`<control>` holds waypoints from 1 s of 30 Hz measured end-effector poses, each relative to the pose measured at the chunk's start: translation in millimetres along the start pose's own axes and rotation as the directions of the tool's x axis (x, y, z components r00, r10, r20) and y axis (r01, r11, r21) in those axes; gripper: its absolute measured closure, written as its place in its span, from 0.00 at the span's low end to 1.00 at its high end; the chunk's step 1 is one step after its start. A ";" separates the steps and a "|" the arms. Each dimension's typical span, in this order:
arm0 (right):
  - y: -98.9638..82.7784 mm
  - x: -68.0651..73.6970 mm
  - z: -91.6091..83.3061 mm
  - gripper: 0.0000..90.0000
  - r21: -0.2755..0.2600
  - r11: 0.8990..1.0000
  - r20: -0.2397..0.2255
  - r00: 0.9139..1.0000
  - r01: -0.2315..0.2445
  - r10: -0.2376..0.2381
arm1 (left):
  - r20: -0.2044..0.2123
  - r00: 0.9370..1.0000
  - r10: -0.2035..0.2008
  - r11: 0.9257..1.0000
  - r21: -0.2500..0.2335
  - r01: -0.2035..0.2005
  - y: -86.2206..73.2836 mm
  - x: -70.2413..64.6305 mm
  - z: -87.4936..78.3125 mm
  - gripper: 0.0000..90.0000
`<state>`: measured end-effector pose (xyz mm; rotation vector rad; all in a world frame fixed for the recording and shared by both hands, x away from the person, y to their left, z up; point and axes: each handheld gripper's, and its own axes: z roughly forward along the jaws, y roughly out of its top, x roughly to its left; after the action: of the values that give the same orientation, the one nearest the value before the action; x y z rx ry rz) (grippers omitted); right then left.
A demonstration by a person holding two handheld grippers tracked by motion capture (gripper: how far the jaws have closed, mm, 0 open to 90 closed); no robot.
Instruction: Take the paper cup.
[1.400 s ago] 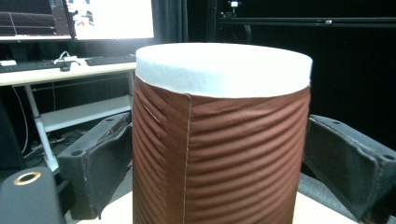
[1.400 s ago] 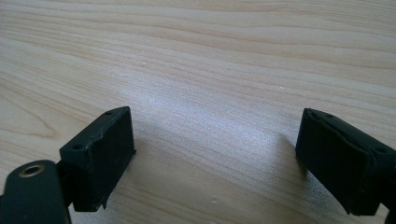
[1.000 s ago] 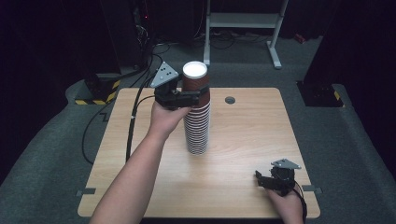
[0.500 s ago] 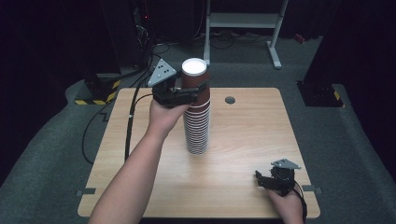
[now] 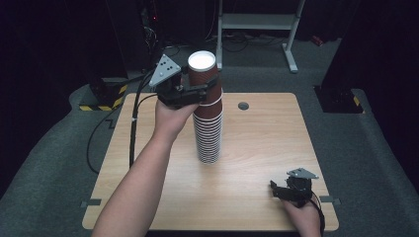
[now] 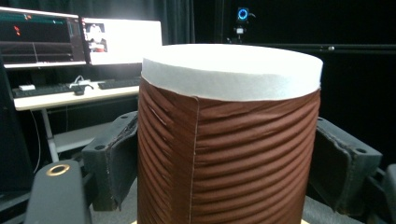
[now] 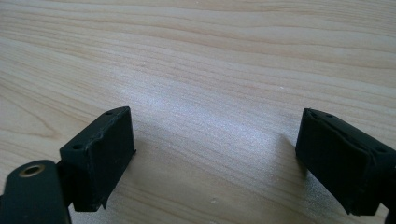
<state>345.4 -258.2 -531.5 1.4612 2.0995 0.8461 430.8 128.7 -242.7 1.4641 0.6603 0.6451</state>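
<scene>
A tall stack of brown ribbed paper cups (image 5: 208,133) stands in the middle of the wooden table (image 5: 267,138). My left gripper (image 5: 206,92) is level at the stack's top, and its jaws have just been closing. The top cup (image 6: 233,140), brown with a white rim, sits between them with both pads (image 6: 114,163) pressed against its sides. My right gripper (image 5: 279,190) rests near the table's front right corner. Its jaws are open, and between its pads (image 7: 100,154) I see bare wood.
A round grommet hole (image 5: 243,105) lies behind the stack. The left gripper's black cable (image 5: 132,133) runs along the table's left side to the floor. A white-legged stand (image 5: 257,22) is beyond the table. Monitors (image 6: 121,39) on a desk appear in the left gripper view.
The left gripper's jaws have drawn in onto the top cup, and hand and cup have risen slightly. The right gripper has not moved.
</scene>
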 end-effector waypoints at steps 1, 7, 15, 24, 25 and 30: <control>0.0 0.0 0.0 0.13 0.000 1.000 0.000 1.000 0.000 0.000 | 0.002 1.000 0.003 1.000 -0.005 -0.003 1.3 0.3 -0.5 0.22; 0.0 0.0 0.0 0.13 0.000 1.000 0.000 1.000 0.000 0.000 | 0.000 1.000 0.010 0.999 -0.034 -0.010 8.8 0.1 -4.5 0.22; 0.0 0.1 0.0 0.13 0.000 1.000 0.000 1.000 -0.001 0.001 | -0.009 1.000 0.027 0.996 -0.089 -0.028 21.6 -3.6 -13.1 0.22; 0.0 0.1 0.0 0.13 -0.001 1.000 0.000 1.000 -0.001 0.001 | -0.009 0.999 0.037 0.992 -0.116 -0.038 32.1 -5.5 -19.1 0.22; 0.0 0.1 0.0 0.13 -0.001 1.000 0.000 1.000 -0.002 0.002 | -0.010 0.999 0.037 0.992 -0.121 -0.038 33.6 -5.5 -20.5 0.22; 0.0 0.2 0.1 0.13 -0.001 1.000 0.000 1.000 -0.002 0.002 | -0.010 0.999 0.032 0.991 -0.129 -0.033 34.8 -5.1 -22.5 0.22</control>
<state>345.4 -258.0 -531.5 1.4630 2.0977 0.8472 410.9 140.3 -207.9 1.3548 0.5914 0.7065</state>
